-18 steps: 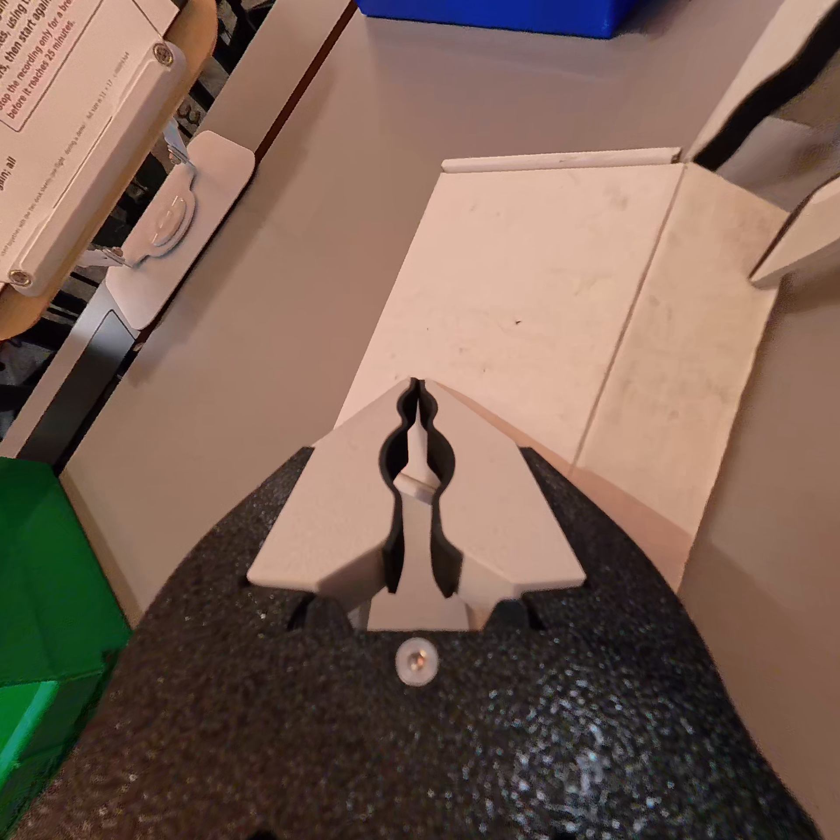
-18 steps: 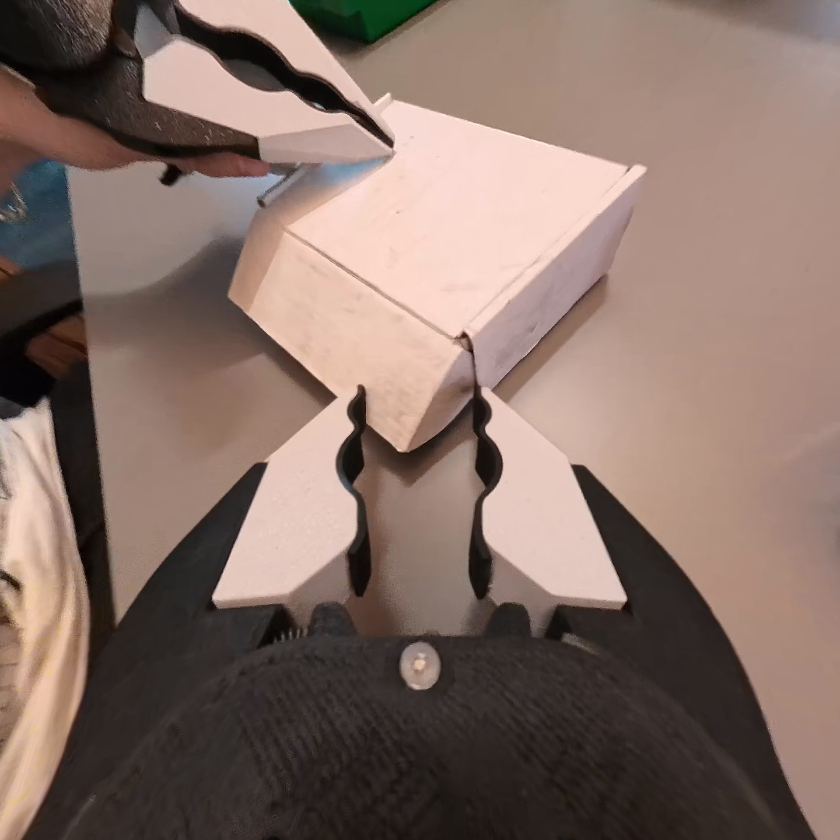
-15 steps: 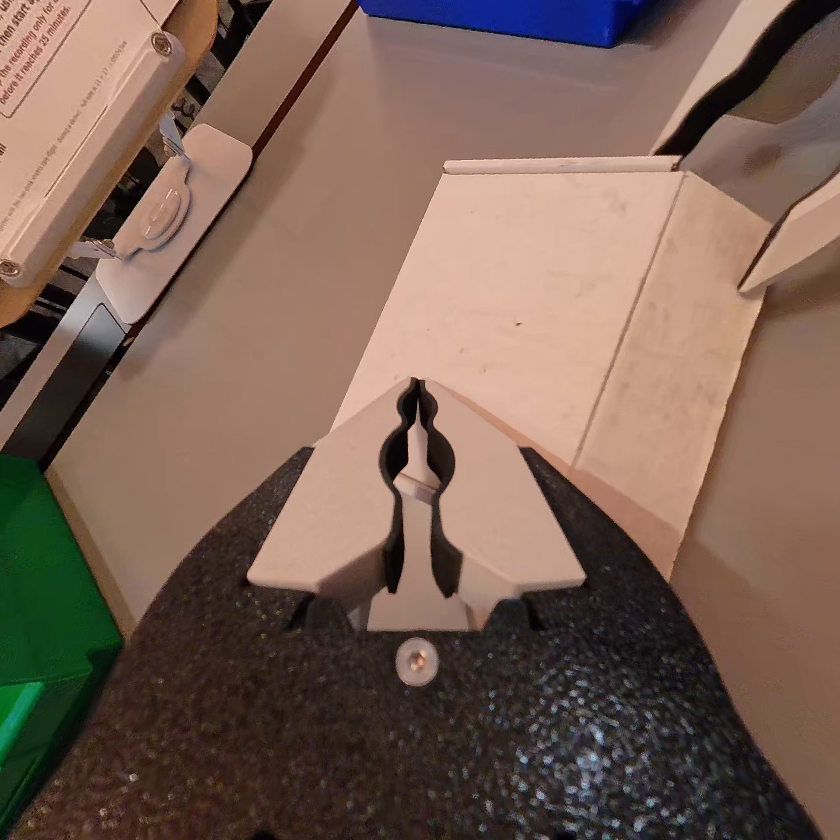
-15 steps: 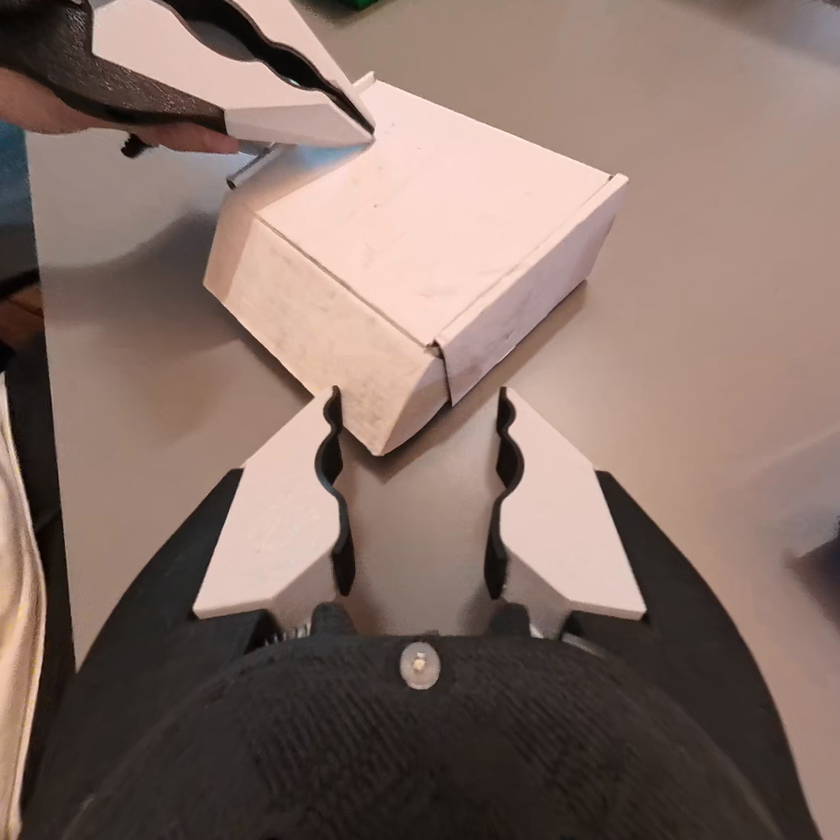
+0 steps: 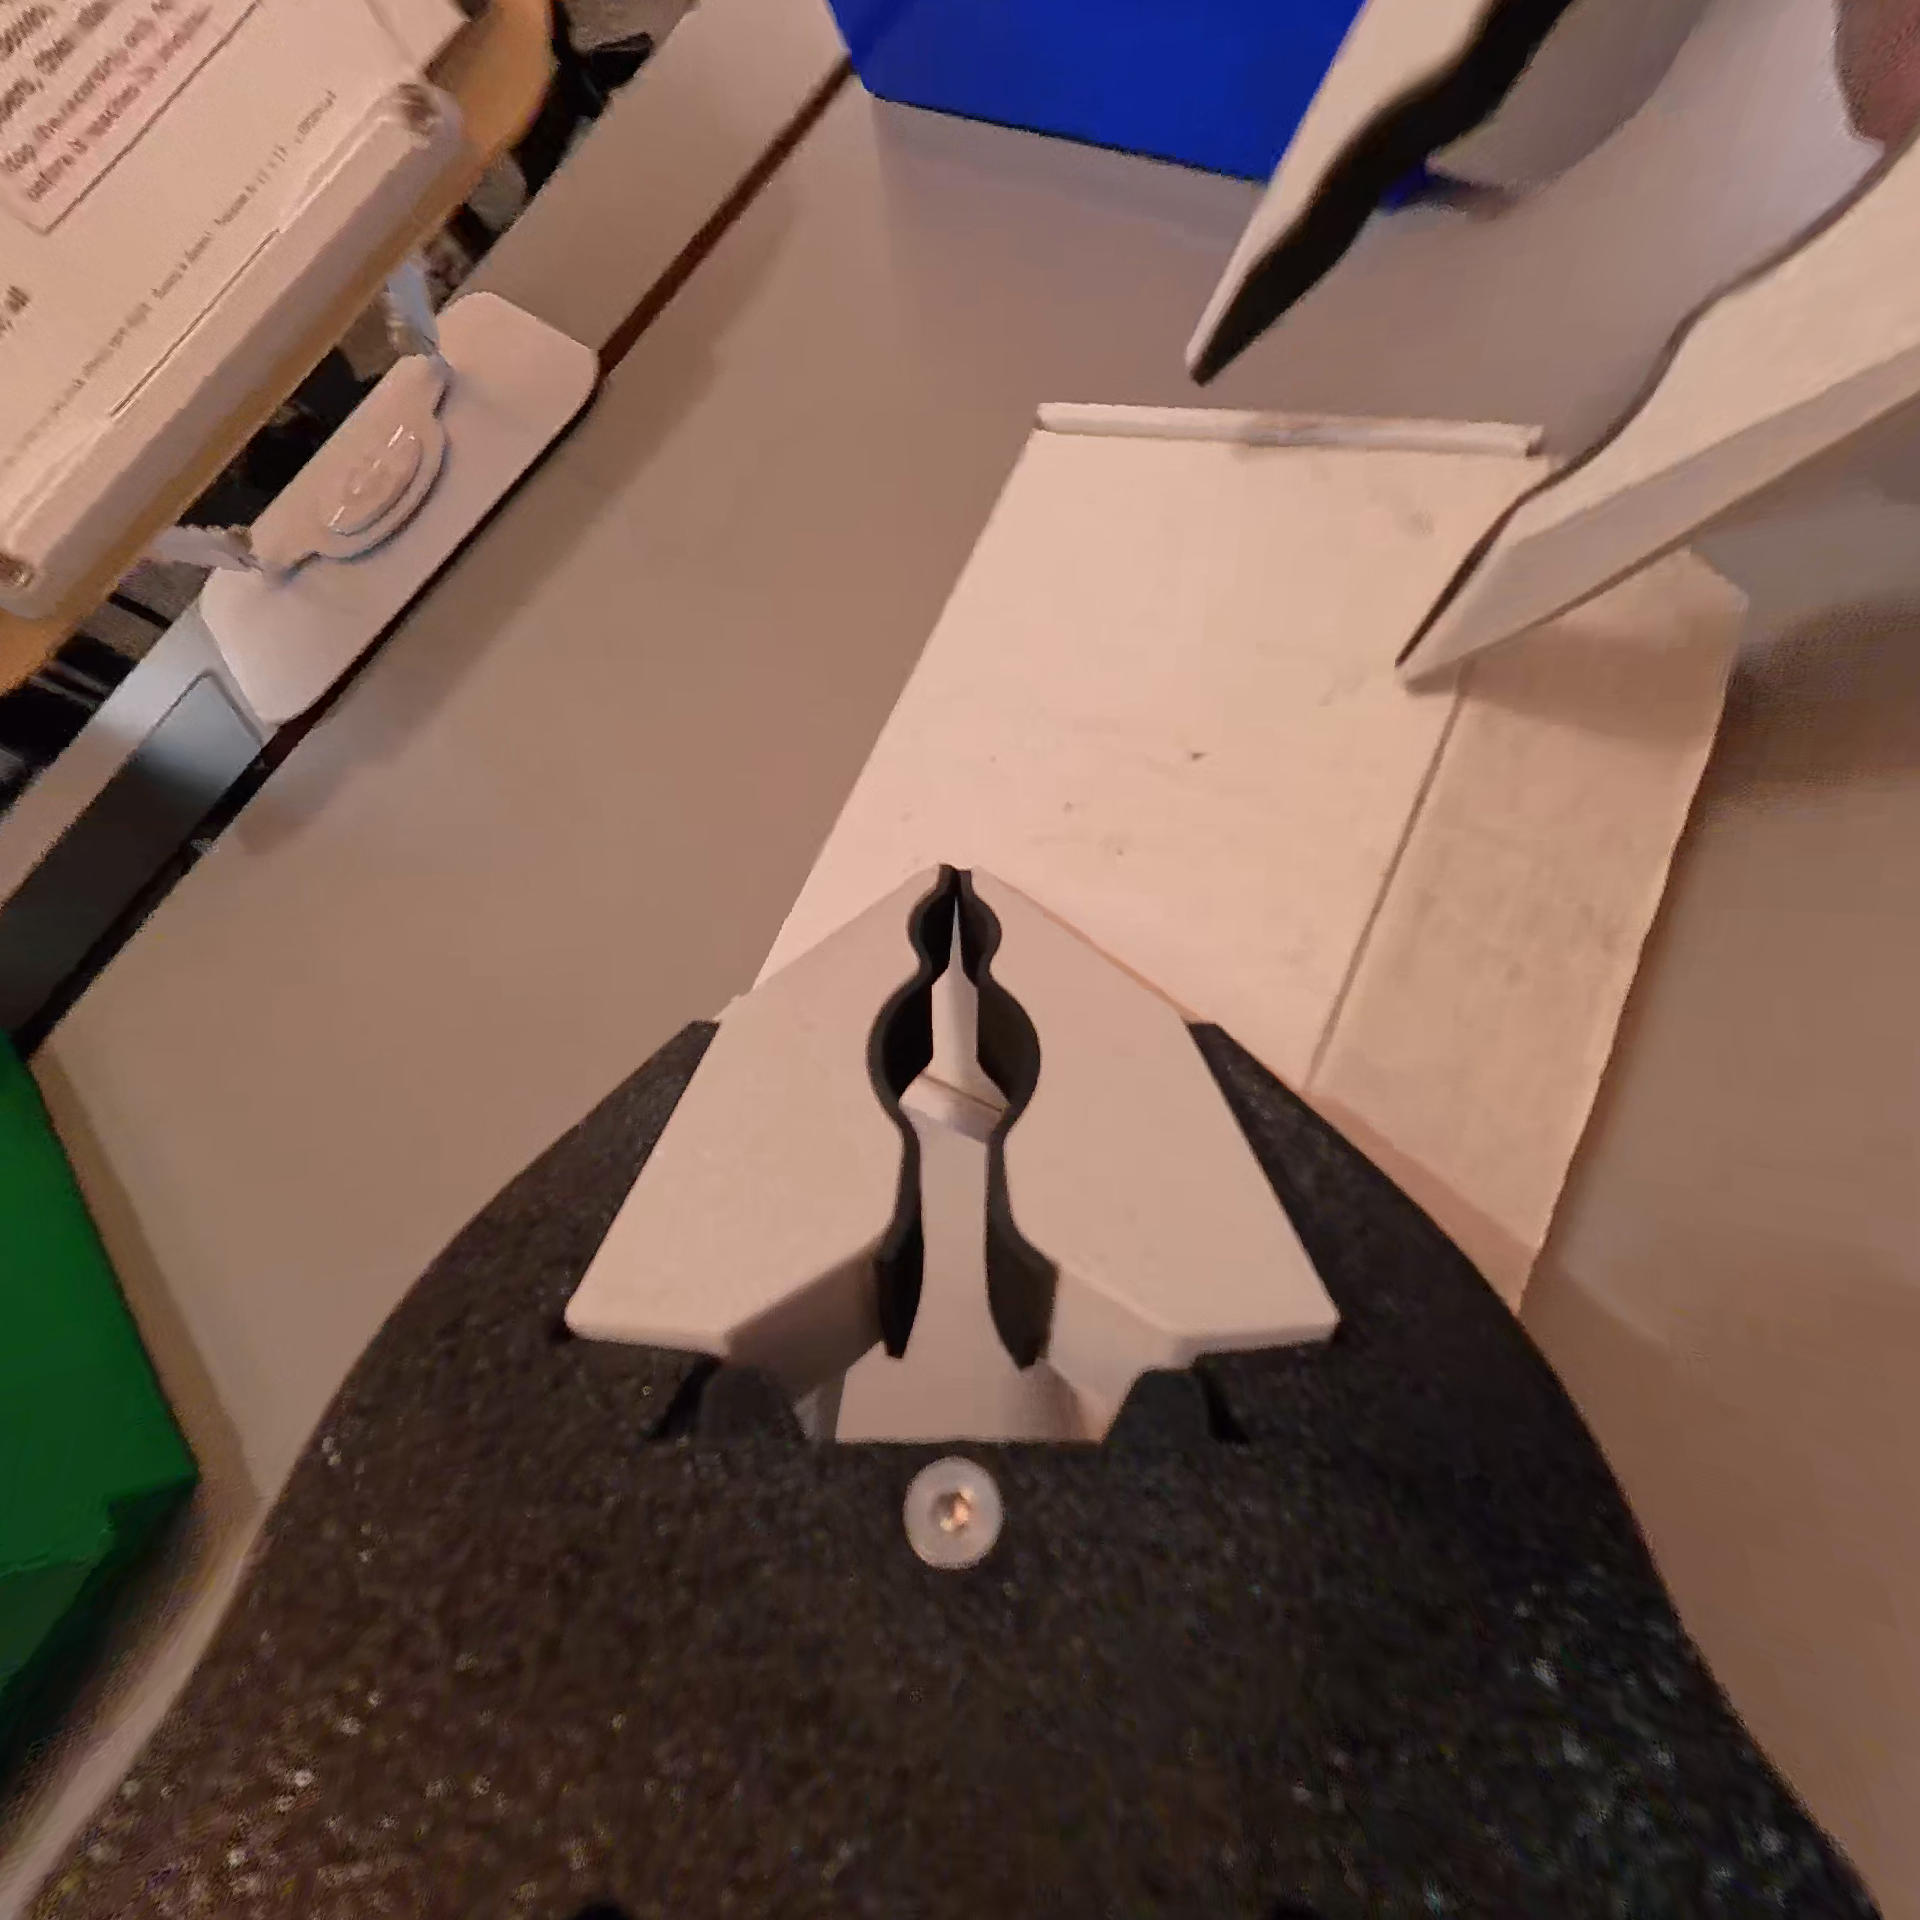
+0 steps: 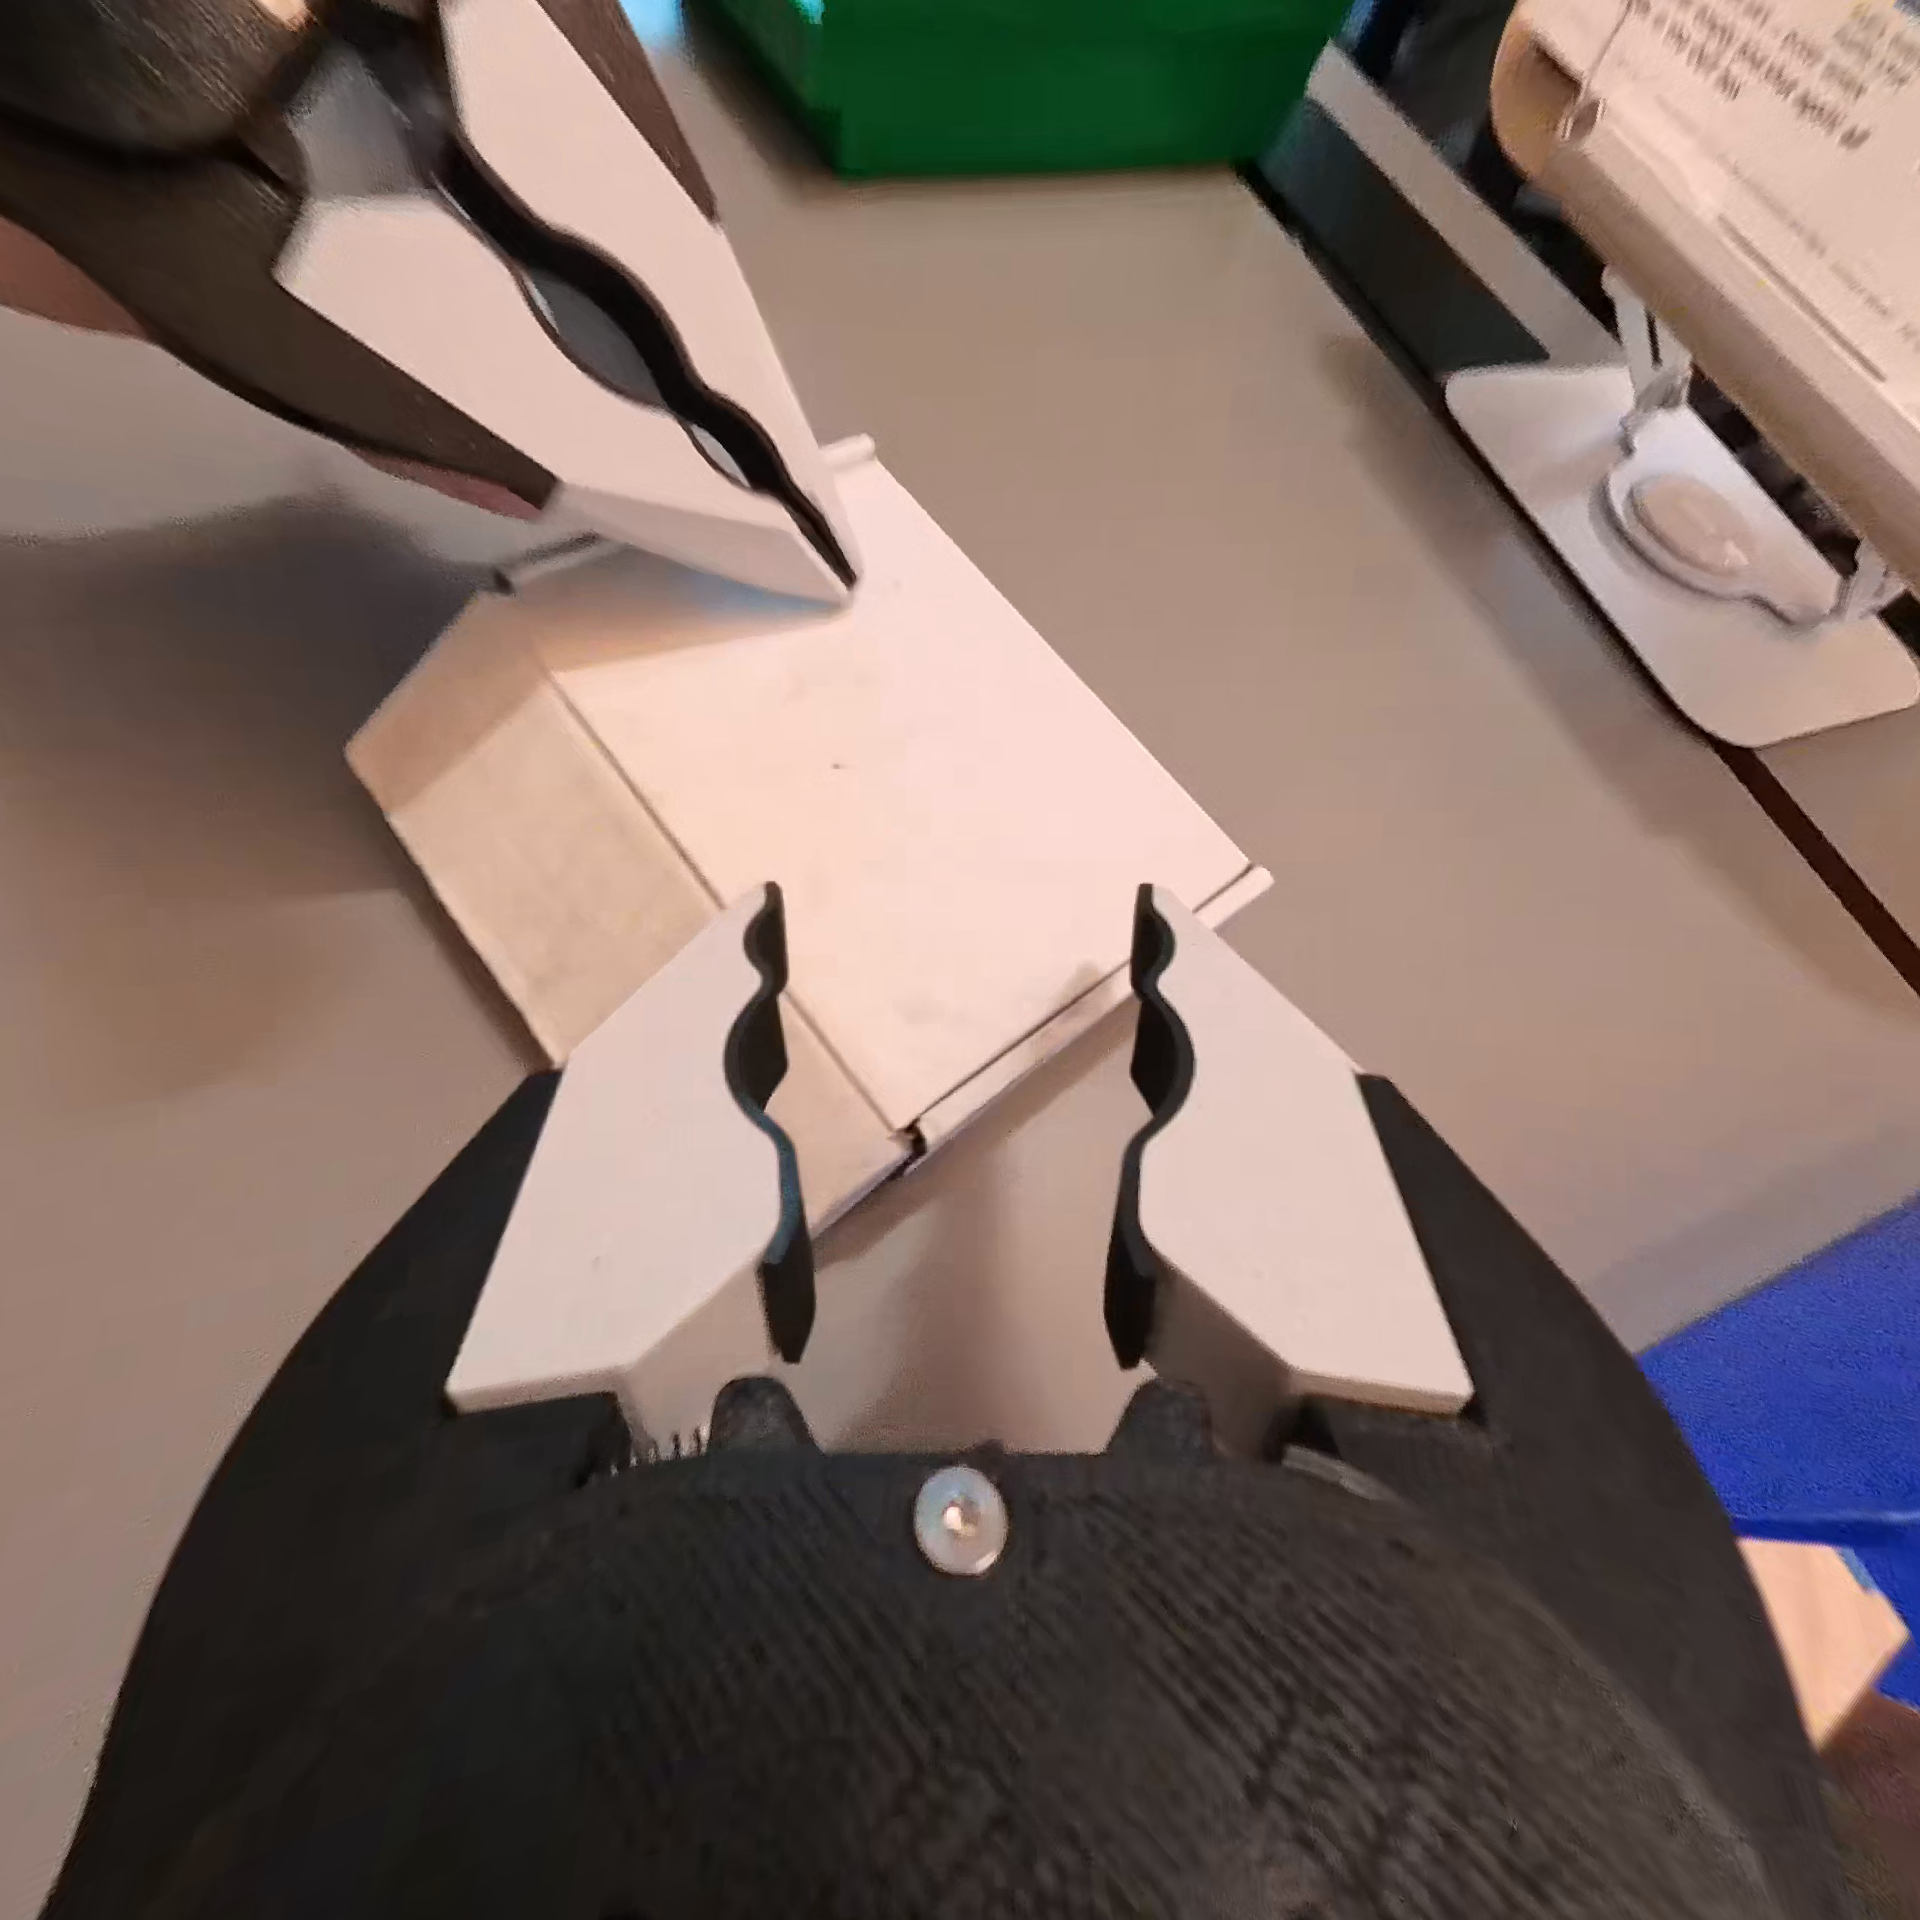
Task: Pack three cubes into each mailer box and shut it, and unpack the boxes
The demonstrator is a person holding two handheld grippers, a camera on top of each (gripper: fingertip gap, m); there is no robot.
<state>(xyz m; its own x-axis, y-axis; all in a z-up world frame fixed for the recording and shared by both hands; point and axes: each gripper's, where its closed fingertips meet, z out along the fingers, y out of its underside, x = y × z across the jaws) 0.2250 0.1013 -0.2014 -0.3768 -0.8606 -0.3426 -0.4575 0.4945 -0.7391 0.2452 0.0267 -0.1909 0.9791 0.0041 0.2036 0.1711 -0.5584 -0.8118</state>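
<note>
A closed white mailer box [image 5: 1195,727] lies flat on the grey table and also shows in the right wrist view [image 6: 883,779]. My left gripper [image 5: 956,883] is shut, its tips resting on the lid at one corner of the box; the right wrist view shows it [image 6: 836,577] coming in from the upper left. My right gripper [image 6: 956,904] is open and empty, held just above the opposite corner of the box with one finger on each side of it; it also shows in the left wrist view [image 5: 1299,525]. No cubes are in view.
A green bin [image 6: 1039,83] stands beyond the box and a blue bin [image 6: 1787,1403] at the right; both show in the left wrist view, green [image 5: 62,1351] and blue [image 5: 1091,83]. A sign stand with a white base plate [image 6: 1683,582] sits at the table edge.
My right gripper has opened wider and moved up and forward, from in front of the box's corner to over it. My left gripper stays shut on the far corner.
</note>
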